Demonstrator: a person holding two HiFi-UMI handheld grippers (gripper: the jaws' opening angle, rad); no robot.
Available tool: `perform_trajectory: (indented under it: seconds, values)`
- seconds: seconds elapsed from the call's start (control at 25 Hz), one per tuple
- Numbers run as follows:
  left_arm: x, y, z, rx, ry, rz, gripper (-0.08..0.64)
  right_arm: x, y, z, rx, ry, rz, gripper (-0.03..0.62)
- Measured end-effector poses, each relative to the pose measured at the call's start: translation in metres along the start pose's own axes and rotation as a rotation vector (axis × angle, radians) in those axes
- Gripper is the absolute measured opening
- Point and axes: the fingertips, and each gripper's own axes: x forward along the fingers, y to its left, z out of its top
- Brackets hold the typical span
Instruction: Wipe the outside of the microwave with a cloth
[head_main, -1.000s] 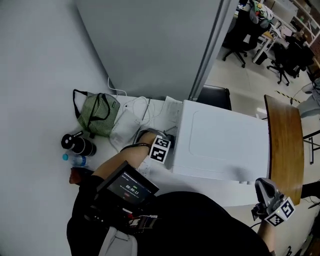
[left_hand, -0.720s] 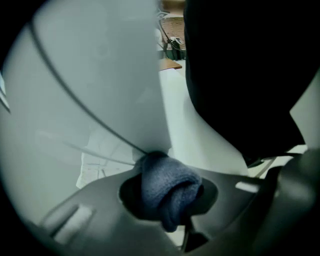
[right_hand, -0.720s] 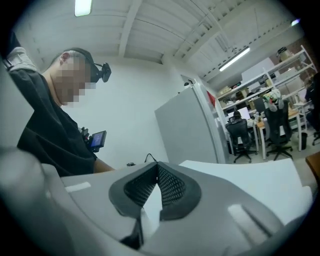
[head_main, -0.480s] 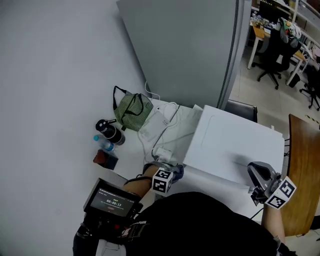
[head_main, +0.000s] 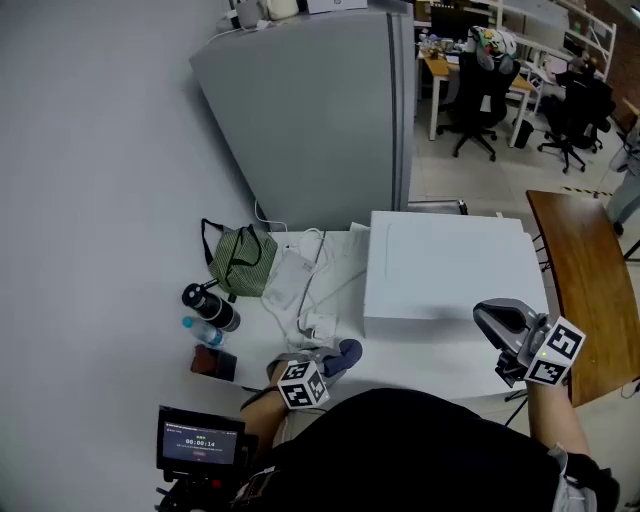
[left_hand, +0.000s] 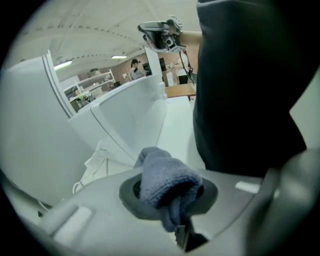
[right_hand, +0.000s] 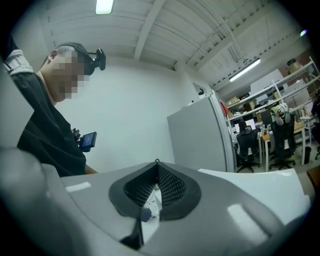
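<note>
L gripper (head_main: 328, 364) was shut tight on a blue cloth (left_hand: 162, 177) just near-left of the microwave (head_main: 450, 270), & R gripper (head_main: 490, 316) was closed w/ nothing in it, by its near right corner.

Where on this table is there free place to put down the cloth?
Bare: the microwave top, and the table strip along the microwave's near side. Crowded: left of the microwave, with the green bag, white cables and black bottle.
</note>
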Motion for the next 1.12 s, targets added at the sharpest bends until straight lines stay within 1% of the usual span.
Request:
perform_trajectory:
  seconds: [0.12,0.24,0.32,0.44,0.64,0.72,0.8,0.88,1.0,1.04,1.12]
  values:
    - [-0.001,-0.029,0.000,0.070,-0.067,-0.012,0.055,-0.004,0.046,-0.028,-0.025,0.015,-0.047,0.005]
    - [-0.017,-0.039,0.014,0.105,-0.152,-0.063,0.057,0.002,0.079,-0.023,-0.024,0.054,-0.113,0.005]
    - [-0.020,-0.049,0.028,0.121,-0.193,-0.097,0.057,-0.009,0.094,-0.024,-0.020,0.076,-0.155,0.005]
    - [-0.005,-0.066,0.057,0.164,-0.228,-0.104,0.057,-0.052,0.096,-0.030,-0.033,0.057,-0.220,0.005]
    - [-0.003,-0.067,0.120,0.215,-0.246,-0.096,0.057,-0.119,0.077,-0.013,-0.038,0.000,-0.294,0.005]
    - [0.015,-0.070,0.156,0.226,-0.252,-0.082,0.057,-0.162,0.060,-0.015,-0.047,-0.020,-0.305,0.005]
    - [0.039,-0.070,0.198,0.221,-0.257,-0.062,0.057,-0.211,0.038,-0.020,-0.056,-0.040,-0.306,0.005]
    - [0.063,-0.069,0.239,0.183,-0.255,-0.047,0.057,-0.261,0.012,-0.026,-0.048,-0.055,-0.302,0.005]
    - [0.090,-0.074,0.304,0.069,-0.264,-0.043,0.057,-0.332,-0.025,-0.027,-0.009,-0.053,-0.286,0.005]
    - [0.096,-0.078,0.325,0.047,-0.268,-0.041,0.057,-0.352,-0.036,-0.025,-0.002,-0.046,-0.276,0.005]
    - [0.103,-0.083,0.357,0.031,-0.260,-0.022,0.057,-0.381,-0.056,-0.021,0.003,-0.036,-0.253,0.005]
